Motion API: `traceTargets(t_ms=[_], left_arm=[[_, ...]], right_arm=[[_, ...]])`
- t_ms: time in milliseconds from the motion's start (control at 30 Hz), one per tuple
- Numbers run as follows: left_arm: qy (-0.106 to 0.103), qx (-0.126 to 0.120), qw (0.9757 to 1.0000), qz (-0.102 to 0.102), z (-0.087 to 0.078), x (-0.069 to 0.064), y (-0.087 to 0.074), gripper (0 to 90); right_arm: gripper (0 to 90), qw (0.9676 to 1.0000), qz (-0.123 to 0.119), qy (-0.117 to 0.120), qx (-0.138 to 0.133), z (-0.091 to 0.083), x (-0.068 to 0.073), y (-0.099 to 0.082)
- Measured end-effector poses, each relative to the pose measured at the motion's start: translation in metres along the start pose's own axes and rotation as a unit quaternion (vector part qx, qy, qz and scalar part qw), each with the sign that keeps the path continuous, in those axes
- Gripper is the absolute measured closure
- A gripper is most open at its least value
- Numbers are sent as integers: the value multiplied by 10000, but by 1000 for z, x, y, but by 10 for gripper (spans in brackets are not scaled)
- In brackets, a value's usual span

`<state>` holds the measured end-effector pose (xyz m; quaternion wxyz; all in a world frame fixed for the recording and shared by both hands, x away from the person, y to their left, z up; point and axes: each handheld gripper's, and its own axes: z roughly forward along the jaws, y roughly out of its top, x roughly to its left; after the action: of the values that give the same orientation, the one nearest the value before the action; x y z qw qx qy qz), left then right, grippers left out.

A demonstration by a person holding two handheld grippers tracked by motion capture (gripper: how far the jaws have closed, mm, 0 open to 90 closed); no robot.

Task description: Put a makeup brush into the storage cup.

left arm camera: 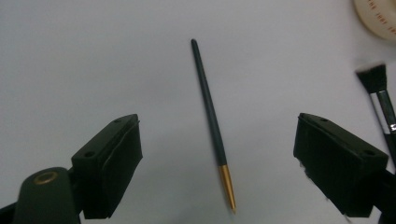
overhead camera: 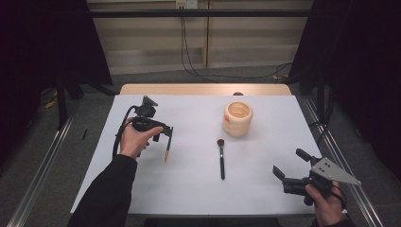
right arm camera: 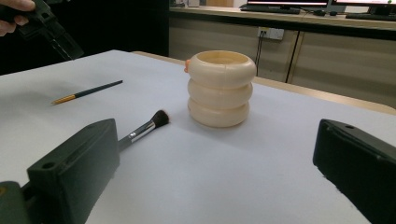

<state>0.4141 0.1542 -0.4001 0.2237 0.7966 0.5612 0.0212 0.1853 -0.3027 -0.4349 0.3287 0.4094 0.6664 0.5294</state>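
A thin dark-green brush with a gold tip lies flat on the white table, straight below my left gripper. The jaws stand open on either side of it and touch nothing. From above, that gripper points down over the thin brush at the table's left. A black makeup brush lies near the middle. Behind it stands a cream ribbed holder. My right gripper hovers open at the front right, with nothing between its jaws, facing the holder and the makeup brush.
The white table top ends in a wooden strip at the back. Metal rails run along both sides on the floor. Dark curtains hang left and right. Cables trail across the floor beyond the table.
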Motion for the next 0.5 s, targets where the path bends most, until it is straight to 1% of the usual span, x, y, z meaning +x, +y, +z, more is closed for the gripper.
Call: traceTargets(t_ms=[33,67,100,133,200,233,267,300,333,400,433,467,500], left_arm=[[27,23,10000,-87,2,-1,0,150],[27,23,10000,-87,2,-1,0,150],[78,130,9999,-69,4,-1,1,151],[78,130,9999,-69,4,-1,1,151],[157,281,9995,-79,6,0,2,152],[160,342,9992,-90,8,0,2,152],[224,433,9988,-63,9,0,2,160],[288,465,9985,-44,10,0,2,190],[314,575,9978,-128,12,0,2,201],[321,578,9977,-132,12,0,2,255],[335,619,9974,-163,13,0,2,255],[341,631,9972,-195,14,-1,1,285],[344,679,9969,-201,14,-2,2,285]], right_arm=[[0,10000,6,5,8,0,0,0],[0,10000,4,12,18,0,0,0],[0,10000,10,2,8,0,0,0],[0,10000,10,5,10,0,0,0],[0,10000,9,14,3,0,0,0],[0,10000,7,18,4,0,0,0],[0,10000,3,14,18,0,0,0],[0,10000,0,3,10,0,0,0],[0,10000,-1,39,39,0,0,0],[0,10000,-7,47,25,0,0,0],[0,10000,-10,49,25,0,0,0],[0,10000,0,55,27,0,0,0],[0,10000,0,55,27,0,0,0]])
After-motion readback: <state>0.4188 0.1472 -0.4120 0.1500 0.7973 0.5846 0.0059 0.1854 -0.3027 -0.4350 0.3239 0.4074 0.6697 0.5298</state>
